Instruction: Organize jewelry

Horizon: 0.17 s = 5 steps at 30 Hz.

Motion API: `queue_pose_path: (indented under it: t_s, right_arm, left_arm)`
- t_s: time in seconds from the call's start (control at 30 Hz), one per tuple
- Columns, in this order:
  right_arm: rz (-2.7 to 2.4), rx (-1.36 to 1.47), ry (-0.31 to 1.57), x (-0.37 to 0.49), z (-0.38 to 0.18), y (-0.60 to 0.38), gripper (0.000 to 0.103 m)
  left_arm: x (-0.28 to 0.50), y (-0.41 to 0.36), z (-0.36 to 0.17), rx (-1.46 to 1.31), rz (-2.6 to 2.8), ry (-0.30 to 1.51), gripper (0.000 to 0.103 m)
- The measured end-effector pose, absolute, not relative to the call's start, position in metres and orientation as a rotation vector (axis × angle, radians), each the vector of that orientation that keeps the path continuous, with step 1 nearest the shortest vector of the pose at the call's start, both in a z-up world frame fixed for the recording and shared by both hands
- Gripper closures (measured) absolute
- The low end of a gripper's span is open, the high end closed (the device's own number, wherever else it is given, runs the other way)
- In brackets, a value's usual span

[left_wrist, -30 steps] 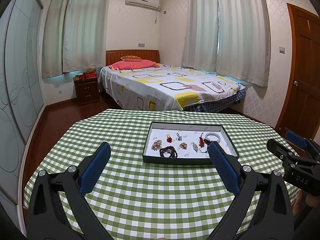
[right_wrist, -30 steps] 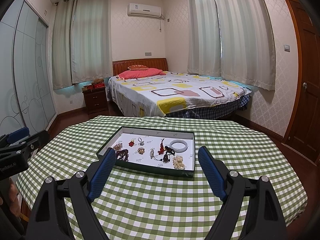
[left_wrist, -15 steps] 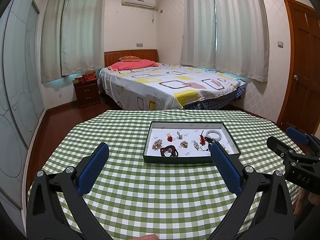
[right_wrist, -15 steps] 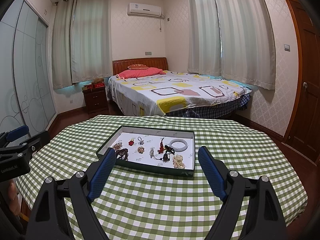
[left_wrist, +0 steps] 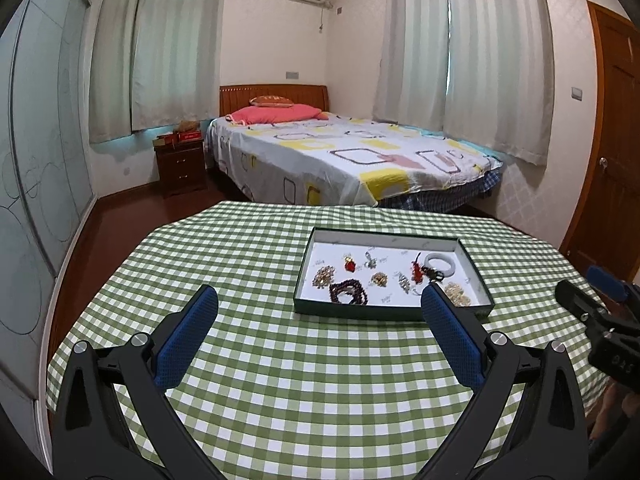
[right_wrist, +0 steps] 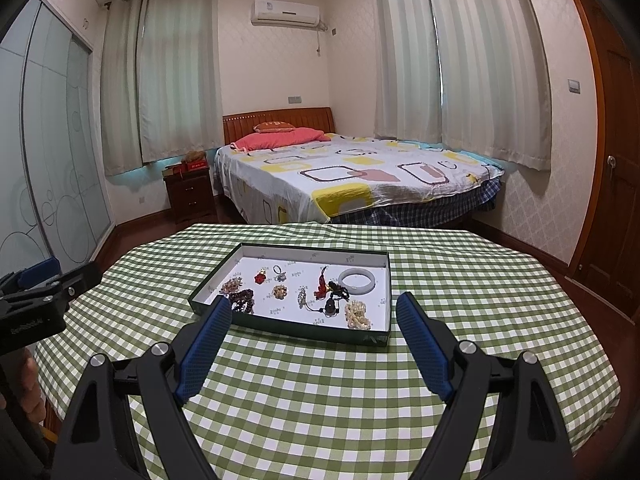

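Note:
A dark green tray (left_wrist: 384, 314) with a white floor lies on the checked tablecloth; it also shows in the right wrist view (right_wrist: 288, 326). Several jewelry pieces lie in it: a white bangle (left_wrist: 440, 263) (right_wrist: 357, 280), a dark bead bracelet (left_wrist: 348, 293) (right_wrist: 243, 300), a red pendant (left_wrist: 350, 265) (right_wrist: 260, 278), a pearl cluster (right_wrist: 357, 314). My left gripper (left_wrist: 320, 300) is open and empty, short of the tray's near left. My right gripper (right_wrist: 314, 308) is open and empty, in front of the tray's near rim.
The round table (left_wrist: 280, 380) has a green-and-white checked cloth. Behind it stand a bed (left_wrist: 344, 156), a nightstand (left_wrist: 180, 166) and a door (left_wrist: 612, 140) at the right. Each gripper shows at the edge of the other's view.
The left gripper has drifted left and tilted, so the tray now sits further right in its view. The right gripper has barely moved. Both stay open.

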State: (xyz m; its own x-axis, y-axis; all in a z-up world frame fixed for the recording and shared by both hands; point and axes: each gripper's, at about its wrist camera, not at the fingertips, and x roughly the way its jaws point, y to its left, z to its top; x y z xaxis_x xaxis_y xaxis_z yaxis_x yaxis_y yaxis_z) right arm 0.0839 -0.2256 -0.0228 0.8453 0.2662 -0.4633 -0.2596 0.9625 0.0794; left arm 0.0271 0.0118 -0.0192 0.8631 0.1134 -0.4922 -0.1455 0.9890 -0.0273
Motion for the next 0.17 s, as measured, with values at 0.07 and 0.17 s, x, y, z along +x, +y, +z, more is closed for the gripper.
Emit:
queue_pose_path:
  t_s: [0.07, 0.17]
  right_arm:
    - [0.273, 0.016, 0.501, 0.087, -0.026, -0.227, 0.021]
    - [0.263, 0.018, 0.516, 0.096, -0.034, -0.231, 0.021]
  left_arm:
    - [0.035, 0.016, -0.025, -0.072, 0.129, 0.539, 0.004]
    - [0.049, 0.024, -0.038, -0.091, 0.137, 0.584, 0.004]
